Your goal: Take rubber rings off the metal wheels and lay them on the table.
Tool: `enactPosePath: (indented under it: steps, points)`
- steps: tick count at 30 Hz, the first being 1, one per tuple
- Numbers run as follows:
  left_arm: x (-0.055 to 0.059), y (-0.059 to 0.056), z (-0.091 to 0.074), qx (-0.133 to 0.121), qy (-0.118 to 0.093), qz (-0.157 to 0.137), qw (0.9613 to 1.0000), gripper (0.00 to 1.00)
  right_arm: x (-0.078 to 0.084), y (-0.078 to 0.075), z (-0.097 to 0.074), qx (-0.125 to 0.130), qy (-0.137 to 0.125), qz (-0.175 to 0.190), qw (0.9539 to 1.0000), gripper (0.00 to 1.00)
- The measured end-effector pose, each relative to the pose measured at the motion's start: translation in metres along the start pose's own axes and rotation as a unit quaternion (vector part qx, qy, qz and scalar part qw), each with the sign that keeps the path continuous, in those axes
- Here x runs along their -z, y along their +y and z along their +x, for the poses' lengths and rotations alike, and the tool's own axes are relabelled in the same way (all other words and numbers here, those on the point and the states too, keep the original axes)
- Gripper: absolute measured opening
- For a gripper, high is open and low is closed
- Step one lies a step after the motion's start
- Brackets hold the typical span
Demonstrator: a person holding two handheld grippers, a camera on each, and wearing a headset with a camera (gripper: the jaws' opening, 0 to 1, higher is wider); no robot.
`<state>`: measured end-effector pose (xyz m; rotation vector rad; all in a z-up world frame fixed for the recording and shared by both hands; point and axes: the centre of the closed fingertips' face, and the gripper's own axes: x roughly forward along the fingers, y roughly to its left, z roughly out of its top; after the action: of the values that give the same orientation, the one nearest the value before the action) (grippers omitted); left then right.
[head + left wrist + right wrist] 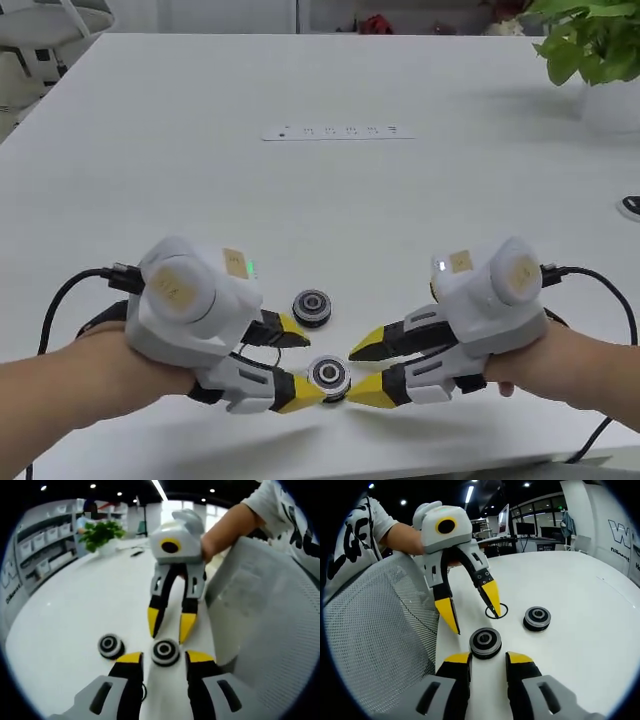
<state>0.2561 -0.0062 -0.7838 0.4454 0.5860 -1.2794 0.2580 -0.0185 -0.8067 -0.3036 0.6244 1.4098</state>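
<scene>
Tabletop (330,190) white, office shelves (50,535) beyond; left tongs (305,362), right tongs (352,372) both wide.

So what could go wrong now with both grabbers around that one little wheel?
The left gripper and right gripper are both open around the same near wheel, so their fingers might bump or knock it away. That wheel sits near the front edge of the table and could slide off. The loose rubber ring by the left gripper could get dragged along.
</scene>
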Motion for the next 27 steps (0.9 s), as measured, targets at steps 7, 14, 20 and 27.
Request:
enactPosePath:
  steps: [7, 14, 20, 27]
  points:
    - [-0.001, -0.003, 0.008, 0.005, 0.002, 0.001, 1.0000, 0.27, 0.002, -0.001, 0.002, -0.001, 0.003, -0.005, 1.0000, 0.21]
    - [0.000, -0.002, 0.013, 0.000, 0.003, 0.002, 1.0000, 0.20, 0.003, -0.002, 0.002, 0.001, -0.001, 0.001, 1.0000, 0.19]
    - [0.002, -0.002, 0.018, 0.000, 0.010, 0.006, 0.9999, 0.16, 0.003, -0.001, 0.004, -0.001, -0.001, -0.004, 1.0000, 0.18]
    - [0.003, -0.001, 0.018, -0.007, 0.008, 0.003, 0.9999, 0.14, 0.004, 0.001, 0.004, -0.003, -0.001, -0.011, 0.9999, 0.14]
